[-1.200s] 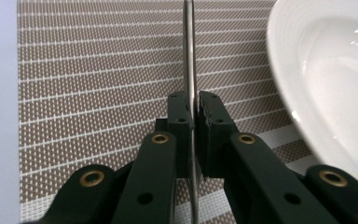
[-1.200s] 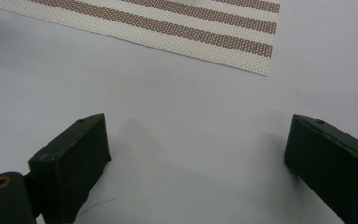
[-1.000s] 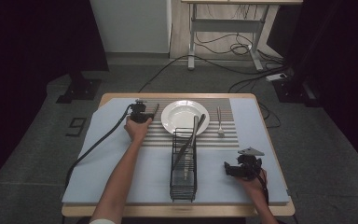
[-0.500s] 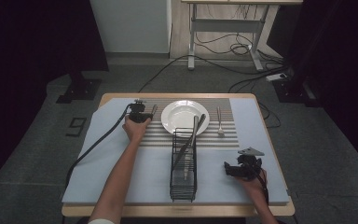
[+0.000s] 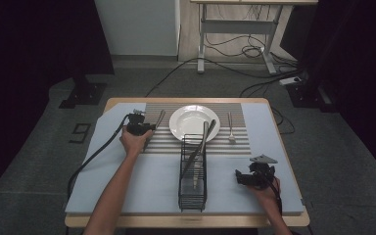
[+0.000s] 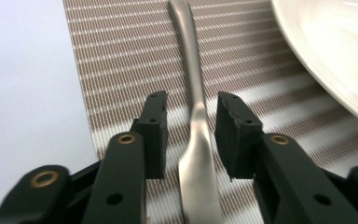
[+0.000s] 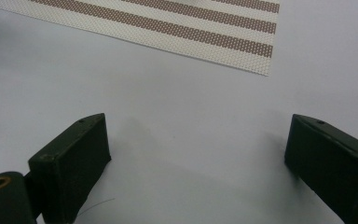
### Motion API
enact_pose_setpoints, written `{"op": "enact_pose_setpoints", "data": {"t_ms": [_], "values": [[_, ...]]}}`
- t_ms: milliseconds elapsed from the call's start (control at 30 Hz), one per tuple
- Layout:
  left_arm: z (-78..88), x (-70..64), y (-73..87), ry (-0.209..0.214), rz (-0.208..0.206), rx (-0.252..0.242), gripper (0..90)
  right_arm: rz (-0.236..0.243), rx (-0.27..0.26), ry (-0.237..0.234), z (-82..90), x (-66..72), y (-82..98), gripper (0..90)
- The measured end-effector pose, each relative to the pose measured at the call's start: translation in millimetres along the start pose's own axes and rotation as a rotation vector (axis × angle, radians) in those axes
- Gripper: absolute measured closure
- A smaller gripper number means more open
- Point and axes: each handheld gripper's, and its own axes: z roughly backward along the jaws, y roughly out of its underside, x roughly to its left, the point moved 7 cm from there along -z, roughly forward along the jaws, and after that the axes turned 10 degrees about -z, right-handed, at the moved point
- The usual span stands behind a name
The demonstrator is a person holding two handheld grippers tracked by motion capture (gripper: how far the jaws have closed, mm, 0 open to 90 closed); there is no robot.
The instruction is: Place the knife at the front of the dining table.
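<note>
The knife (image 6: 196,140) is lying flat on the striped placemat (image 6: 121,56), at about 9 o'clock of the white plate (image 5: 194,122), its handle running between the jaws of the left hand-held gripper (image 6: 192,128). Those jaws have just been opening; they are now standing spread, one pad (image 6: 156,126) on each side of the metal with a gap showing, so nothing is being pinched. The knife is being judged stiff, smooth and fairly light: polished steel, likely slippery under hard pads and prone to swivelling if taken near one end. A hold across the narrow waist of the handle, close to its balance point, is being judged best. Outward from there, a black wire rack (image 5: 193,171) is standing at 6 o'clock of the plate with utensils leaning in it, and a fork (image 5: 230,129) is lying at 3 o'clock of the plate. The right hand-held gripper (image 7: 196,154) is resting spread wide over the bare blue counter (image 5: 127,181) cover, holding nothing, well apart from the knife.
</note>
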Motion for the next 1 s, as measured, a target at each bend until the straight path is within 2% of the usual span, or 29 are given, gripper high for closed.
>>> {"op": "enact_pose_setpoints", "data": {"t_ms": [67,167,200,267,400,500,600,833,1000], "values": [[8.8,-2.9,9.6,0.006,-0.014,0.002,61.4,0.001,0.001,0.000,0.1,0.0,0.1,6.3],[13.8,-4.3,18.2,0.020,-0.009,0.010,59.5,-0.001,0.002,0.001,0.1,0.1,0.1,6.3],[16.2,-4.4,23.5,0.014,-0.016,0.022,58.6,-0.001,0.002,0.001,0.2,0.1,0.1,6.3],[19.8,-5.6,31.7,0.010,-0.004,0.024,58.3,-0.001,0.002,0.001,0.2,0.1,0.1,6.4],[29.0,-11.1,40.3,-0.011,-0.047,0.038,59.0,-0.001,0.002,0.001,0.2,0.1,0.1,6.3],[31.2,-18.1,44.6,-0.009,-0.066,0.041,59.9,-0.001,0.001,0.001,0.2,0.1,0.1,6.4],[31.5,-22.1,46.8,-0.027,-0.082,0.027,60.2,-0.001,0.001,0.001,0.1,0.1,0.1,6.4],[30.4,-27.6,47.1,-0.020,-0.076,0.008,60.5,-0.001,0.002,0.001,0.1,0.1,0.0,6.4],[29.2,-31.9,46.1,0.008,-0.056,-0.004,60.8,-0.001,0.002,0.001,0.1,0.1,0.0,6.4]]}}
